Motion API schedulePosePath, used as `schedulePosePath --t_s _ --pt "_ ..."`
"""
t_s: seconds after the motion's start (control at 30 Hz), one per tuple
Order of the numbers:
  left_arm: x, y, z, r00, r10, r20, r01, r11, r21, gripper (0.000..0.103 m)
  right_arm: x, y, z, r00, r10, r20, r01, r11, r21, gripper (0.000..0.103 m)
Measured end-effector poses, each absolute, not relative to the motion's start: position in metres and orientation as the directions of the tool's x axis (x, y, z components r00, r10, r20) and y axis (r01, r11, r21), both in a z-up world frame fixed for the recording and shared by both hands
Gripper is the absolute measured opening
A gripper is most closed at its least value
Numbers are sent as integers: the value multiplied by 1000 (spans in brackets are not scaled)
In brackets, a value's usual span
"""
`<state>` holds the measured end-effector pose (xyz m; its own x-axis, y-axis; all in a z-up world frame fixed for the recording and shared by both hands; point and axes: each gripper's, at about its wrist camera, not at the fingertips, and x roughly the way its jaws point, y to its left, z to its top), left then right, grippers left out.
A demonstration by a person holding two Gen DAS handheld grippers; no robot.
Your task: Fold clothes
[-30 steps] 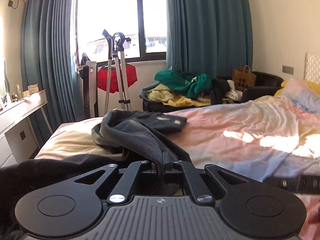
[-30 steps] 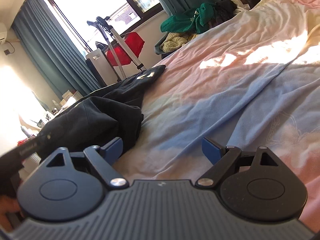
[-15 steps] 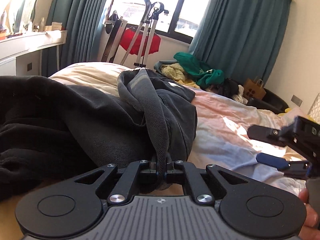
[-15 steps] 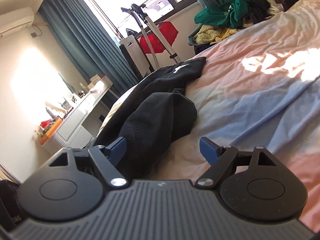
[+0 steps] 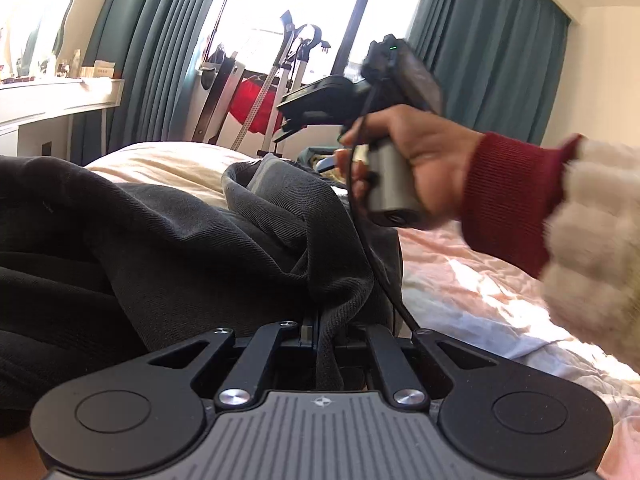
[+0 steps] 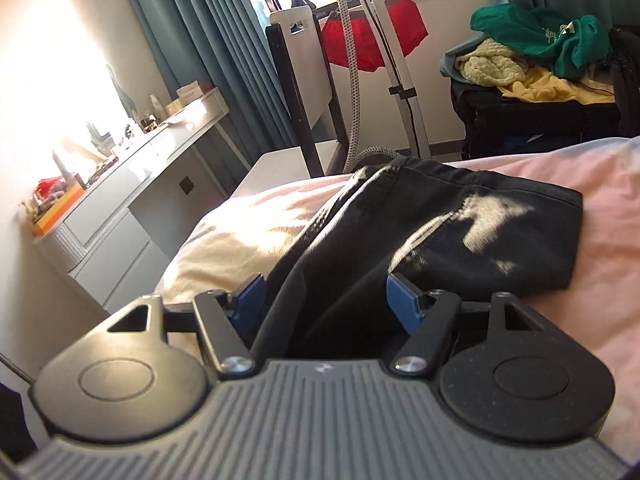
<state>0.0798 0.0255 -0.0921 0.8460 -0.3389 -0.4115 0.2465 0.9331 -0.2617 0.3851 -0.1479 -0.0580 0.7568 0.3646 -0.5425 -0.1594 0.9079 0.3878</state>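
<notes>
Left gripper [image 5: 320, 330]: fingers clenched on a ridge of the dark grey garment [image 5: 208, 248], fabric pinched between them and running up from the grip. The garment lies bunched in heavy folds across the bed [image 5: 472, 284], filling the left and centre of the left wrist view.

Right gripper [image 6: 326, 300]: blue-padded fingers [image 6: 402, 298] spread apart, released, with the dark garment [image 6: 440, 232] lying between them. Whether the pads touch the cloth cannot be told. From this view the garment stretches away over the bed [image 6: 608, 208], its far end flat, sun patches on it.

In the left wrist view the right hand [image 5: 424, 156] grips the handle of the right gripper [image 5: 320, 98] above the garment; a red cuff and a cream fleece sleeve [image 5: 592, 240] follow behind the hand. A black cable hangs from the handle down toward the left gripper.

Bed sheet is pink with pale blue and cream areas, crumpled, partly sunlit.

Surroundings: teal curtains [image 5: 152, 60] either side of a bright window; a garment steamer stand [image 6: 384, 60] with a red item [image 6: 372, 40] hung on it; a white vanity surface [image 6: 120, 168] with small bottles and clutter on the left; a pile of clothes [image 6: 540, 56], green, yellow and cream, heaped on a dark seat beyond the bed's foot.
</notes>
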Motion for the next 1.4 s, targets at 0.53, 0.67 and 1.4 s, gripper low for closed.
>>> schedulePosePath --t_s 0.53,0.67,1.4 --pt "104 36 -120 823 -430 -372 320 891 -321 4 443 -165 -68 808 183 -561 4 949 315 6" --pt "103 38 -114 821 -432 -374 317 889 -331 3 379 -222 -20 880 86 -468 82 941 328 6" --pt "50 35 -84 848 -287 -445 207 953 -220 3 -6 -416 -140 915 60 -400 366 298 882 8"
